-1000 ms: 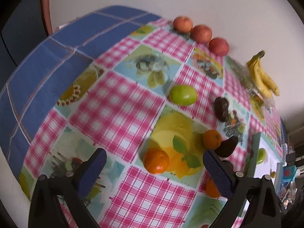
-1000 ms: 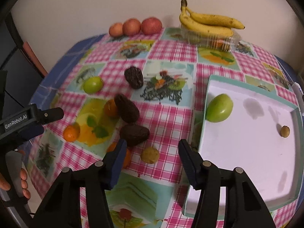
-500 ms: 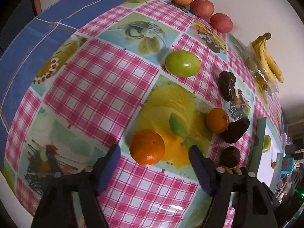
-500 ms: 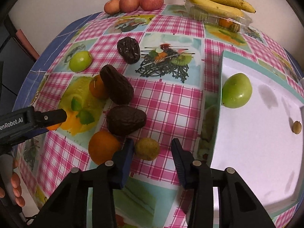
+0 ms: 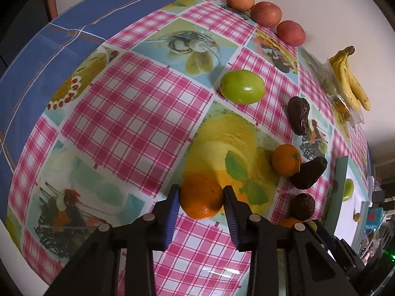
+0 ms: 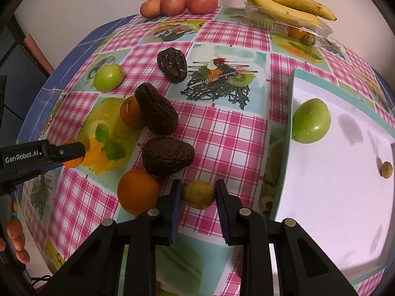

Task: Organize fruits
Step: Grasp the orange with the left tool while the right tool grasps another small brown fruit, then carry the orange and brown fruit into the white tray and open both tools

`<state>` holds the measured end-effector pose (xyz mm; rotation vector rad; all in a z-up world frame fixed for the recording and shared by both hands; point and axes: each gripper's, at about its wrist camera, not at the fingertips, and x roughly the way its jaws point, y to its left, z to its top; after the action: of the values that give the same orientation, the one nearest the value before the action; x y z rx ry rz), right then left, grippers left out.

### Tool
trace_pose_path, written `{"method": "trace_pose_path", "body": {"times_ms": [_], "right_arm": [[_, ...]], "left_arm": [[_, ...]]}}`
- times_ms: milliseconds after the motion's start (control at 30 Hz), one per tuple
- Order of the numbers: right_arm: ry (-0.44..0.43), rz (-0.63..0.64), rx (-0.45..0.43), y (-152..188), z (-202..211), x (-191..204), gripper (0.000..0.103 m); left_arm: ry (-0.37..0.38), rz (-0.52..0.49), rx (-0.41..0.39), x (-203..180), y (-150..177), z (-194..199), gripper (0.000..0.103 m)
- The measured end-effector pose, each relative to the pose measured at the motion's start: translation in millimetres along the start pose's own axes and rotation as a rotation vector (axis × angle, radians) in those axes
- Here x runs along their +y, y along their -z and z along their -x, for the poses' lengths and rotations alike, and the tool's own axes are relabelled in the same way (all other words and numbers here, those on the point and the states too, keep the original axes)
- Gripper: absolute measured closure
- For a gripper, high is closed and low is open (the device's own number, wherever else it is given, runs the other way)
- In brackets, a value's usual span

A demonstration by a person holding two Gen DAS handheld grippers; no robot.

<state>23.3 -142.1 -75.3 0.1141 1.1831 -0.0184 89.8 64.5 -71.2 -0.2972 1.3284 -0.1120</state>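
My left gripper (image 5: 201, 188) is shut on an orange (image 5: 201, 199) that rests on the checked tablecloth; the right wrist view shows the same gripper (image 6: 74, 151) at the far left. My right gripper (image 6: 198, 182) is shut on a small yellow-green fruit (image 6: 198, 194), just left of the white tray (image 6: 345, 209). The tray holds a green fruit (image 6: 311, 120) and a tiny brown fruit (image 6: 386, 169). Another orange (image 6: 137, 190) lies beside my right gripper's left finger.
Three dark wrinkled avocados (image 6: 167, 159) (image 6: 156, 112) (image 6: 172, 64), one more orange (image 6: 129, 111) and a green fruit (image 6: 108, 77) lie mid-table. Three apples (image 6: 177, 3) line the back wall. Bananas (image 6: 288, 2) sit on a clear plastic box. A hand (image 6: 14, 236) shows at the lower left.
Both grippers came down and forward toward the table. The left fingers closed on the orange, and the right fingers closed on the small yellow-green fruit.
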Motion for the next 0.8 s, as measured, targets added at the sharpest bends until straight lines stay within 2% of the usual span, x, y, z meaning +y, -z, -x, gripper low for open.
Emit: {"method": "trace_pose_path", "body": {"times_ms": [300, 800], "right_arm": [[-0.04, -0.026, -0.048, -3, 18, -7, 0.075], [-0.052, -0.048, -0.117, -4, 45, -20, 0.075]], "left_arm": [[0.038, 0.031, -0.014, 0, 2, 10, 0.066], [0.059, -0.002, -0.092, -25, 3, 37, 0.066]]}}
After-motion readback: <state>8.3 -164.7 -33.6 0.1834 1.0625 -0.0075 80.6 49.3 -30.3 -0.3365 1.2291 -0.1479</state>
